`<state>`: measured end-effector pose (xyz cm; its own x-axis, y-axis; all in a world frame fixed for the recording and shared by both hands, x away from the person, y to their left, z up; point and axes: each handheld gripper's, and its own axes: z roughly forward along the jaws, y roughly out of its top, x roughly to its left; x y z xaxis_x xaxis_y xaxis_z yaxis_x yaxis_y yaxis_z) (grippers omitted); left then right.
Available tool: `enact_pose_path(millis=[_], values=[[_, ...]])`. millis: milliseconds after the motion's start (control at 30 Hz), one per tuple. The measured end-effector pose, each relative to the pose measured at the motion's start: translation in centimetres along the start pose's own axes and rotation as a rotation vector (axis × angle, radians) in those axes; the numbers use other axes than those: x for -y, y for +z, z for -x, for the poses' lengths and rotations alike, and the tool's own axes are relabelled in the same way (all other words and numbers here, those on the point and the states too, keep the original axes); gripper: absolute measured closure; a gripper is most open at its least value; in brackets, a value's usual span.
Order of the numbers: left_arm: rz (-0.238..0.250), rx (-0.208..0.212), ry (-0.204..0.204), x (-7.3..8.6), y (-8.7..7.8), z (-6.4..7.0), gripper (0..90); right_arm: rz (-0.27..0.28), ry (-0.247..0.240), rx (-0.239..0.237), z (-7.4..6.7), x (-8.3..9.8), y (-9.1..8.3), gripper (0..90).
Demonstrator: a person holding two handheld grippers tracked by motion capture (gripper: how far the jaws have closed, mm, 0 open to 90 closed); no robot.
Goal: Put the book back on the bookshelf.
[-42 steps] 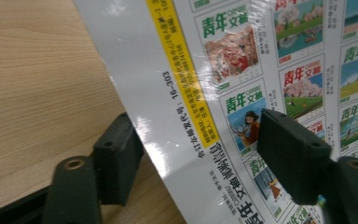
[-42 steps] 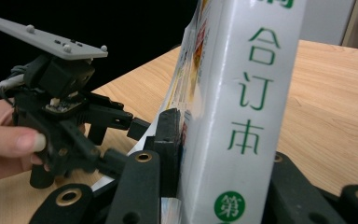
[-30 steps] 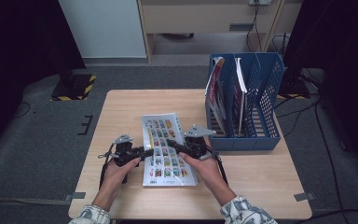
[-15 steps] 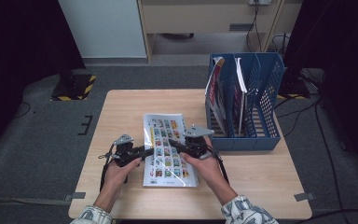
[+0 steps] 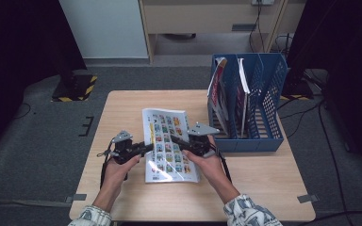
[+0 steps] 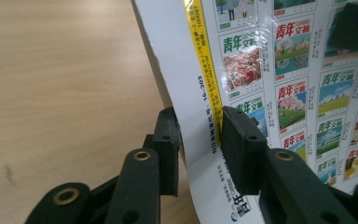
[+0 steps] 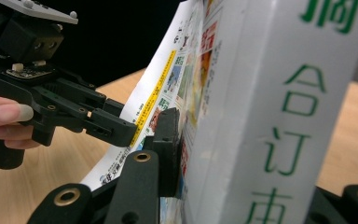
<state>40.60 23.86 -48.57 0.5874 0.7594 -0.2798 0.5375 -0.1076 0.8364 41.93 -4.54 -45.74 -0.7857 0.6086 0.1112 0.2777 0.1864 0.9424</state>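
On the left, our left gripper [image 5: 143, 148] had its jaws around the left edge of the magazine [image 5: 168, 143]; they had just been closing, and in the left gripper view the magazine [image 6: 279, 93] edge stood between the pads with a thin gap, not yet pressed. The magazine lay near the middle of the tabletop [image 5: 122, 106], closer to the front edge. Our right gripper [image 5: 178, 141] gripped the thick spine side of the magazine [image 7: 261, 93]. At the right edge stood a blue file rack [image 5: 264, 117] with folders.
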Motion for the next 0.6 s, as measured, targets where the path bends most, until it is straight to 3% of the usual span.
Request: enact_pose_path(millis=[133, 600], values=[[0.037, -0.031, 0.012, -0.6, -0.7, -0.3, 70.5, 0.037, -0.015, 0.003, -0.1, -0.8, 0.5, 72.1], [0.056, -0.042, 0.028, -0.5, -1.1, 0.1, 72.6, 0.024, -0.016, -0.036, -0.5, -1.1, 0.2, 66.4]])
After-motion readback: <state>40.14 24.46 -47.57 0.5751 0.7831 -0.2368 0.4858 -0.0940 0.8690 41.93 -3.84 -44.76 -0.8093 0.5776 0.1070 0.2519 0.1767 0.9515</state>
